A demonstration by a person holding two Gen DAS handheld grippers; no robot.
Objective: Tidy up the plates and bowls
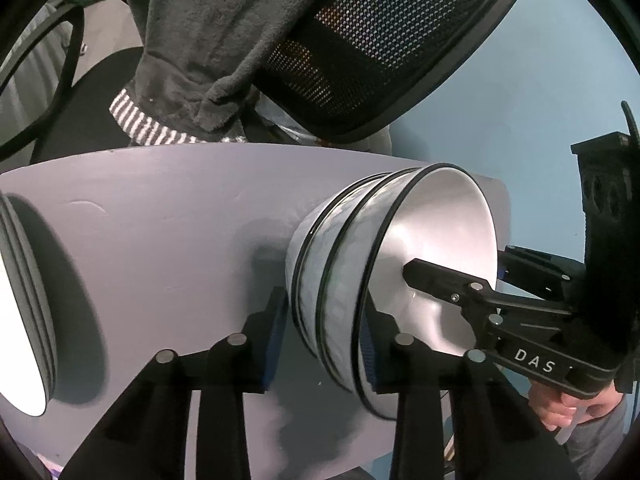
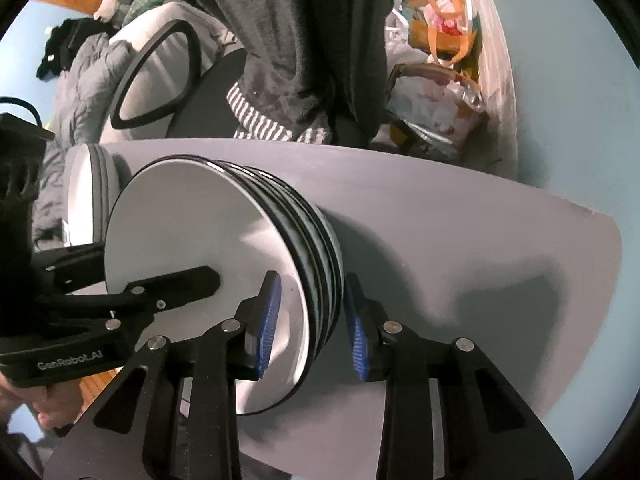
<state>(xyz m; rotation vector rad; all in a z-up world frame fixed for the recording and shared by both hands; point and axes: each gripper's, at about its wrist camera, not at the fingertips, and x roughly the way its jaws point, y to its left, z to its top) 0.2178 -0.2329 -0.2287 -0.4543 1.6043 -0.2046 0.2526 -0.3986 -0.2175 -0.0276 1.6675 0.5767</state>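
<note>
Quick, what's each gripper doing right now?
Left gripper: open, straddling the rims of the bowl stack.
Right gripper: open, straddling the same bowl stack's rims.

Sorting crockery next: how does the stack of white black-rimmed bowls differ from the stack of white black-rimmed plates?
The stack of white black-rimmed bowls is deep and nested; the stack of white black-rimmed plates is shallow and flat. The left tool and right tool both straddle the bowls' rim; no tool is at the plates. Both stacks sit on the grey table.
</note>
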